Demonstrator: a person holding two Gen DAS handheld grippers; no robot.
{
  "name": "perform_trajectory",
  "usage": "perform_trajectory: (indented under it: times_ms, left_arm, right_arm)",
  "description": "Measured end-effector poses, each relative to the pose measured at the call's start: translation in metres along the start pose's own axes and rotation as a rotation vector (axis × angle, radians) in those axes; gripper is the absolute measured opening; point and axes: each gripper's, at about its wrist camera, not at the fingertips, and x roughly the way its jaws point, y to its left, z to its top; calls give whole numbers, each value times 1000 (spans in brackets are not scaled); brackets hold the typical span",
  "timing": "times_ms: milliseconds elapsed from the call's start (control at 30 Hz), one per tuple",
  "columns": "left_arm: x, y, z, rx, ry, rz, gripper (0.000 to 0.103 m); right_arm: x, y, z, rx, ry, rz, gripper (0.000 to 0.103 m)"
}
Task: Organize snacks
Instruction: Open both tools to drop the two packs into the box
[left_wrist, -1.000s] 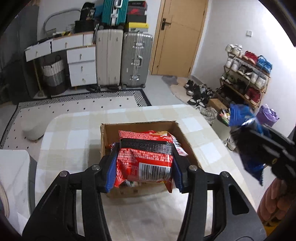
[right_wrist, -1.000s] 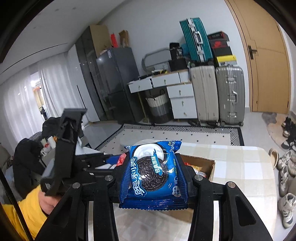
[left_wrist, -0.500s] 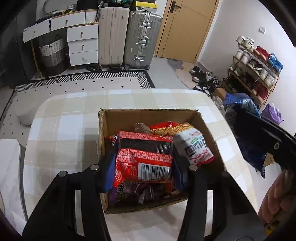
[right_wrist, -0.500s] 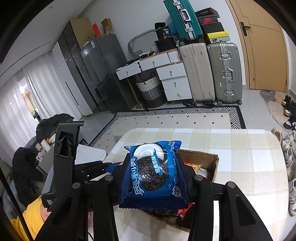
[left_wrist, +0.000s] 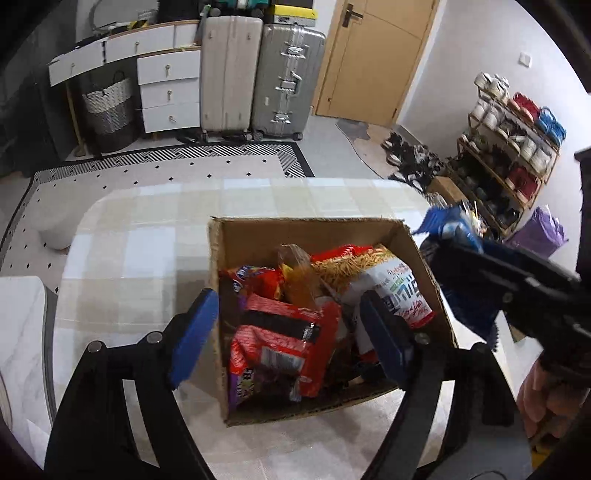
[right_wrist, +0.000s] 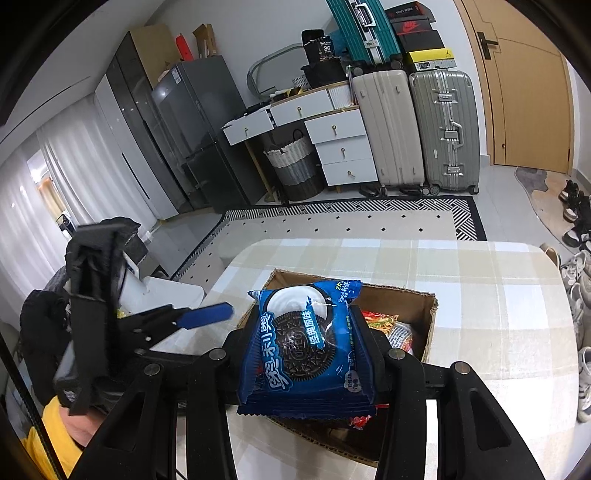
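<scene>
Cardboard box (left_wrist: 317, 232) is sitting on the table (left_wrist: 147, 229), full of snacks. My left gripper (left_wrist: 288, 332) is opening, pads clear of the red packet (left_wrist: 280, 343) lying between them. My right gripper (right_wrist: 306, 350) is clamping the blue cookie pack (right_wrist: 303, 343).

Packets (left_wrist: 325, 306) crowd the box (left_wrist: 310, 230), heaped near its rim, leaving little room inside. The counter (left_wrist: 147, 236) left of and beyond the box lies bare, an easy path. The right tool (left_wrist: 476, 273) blocks the box's right side.

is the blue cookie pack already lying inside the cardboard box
No, the blue cookie pack is clamped in the right gripper above the cardboard box.
</scene>
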Motion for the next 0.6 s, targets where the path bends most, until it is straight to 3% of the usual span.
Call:
perform_trajectory:
  times_ms: [267, 600]
  left_arm:
    - [-46, 25, -18, -88, -71, 3, 78]
    - [-70, 54, -28, -146, -80, 35, 79]
  right_arm:
    - [16, 4, 4, -11, 37, -1, 44]
    - [76, 11, 16, -11, 175, -17, 44]
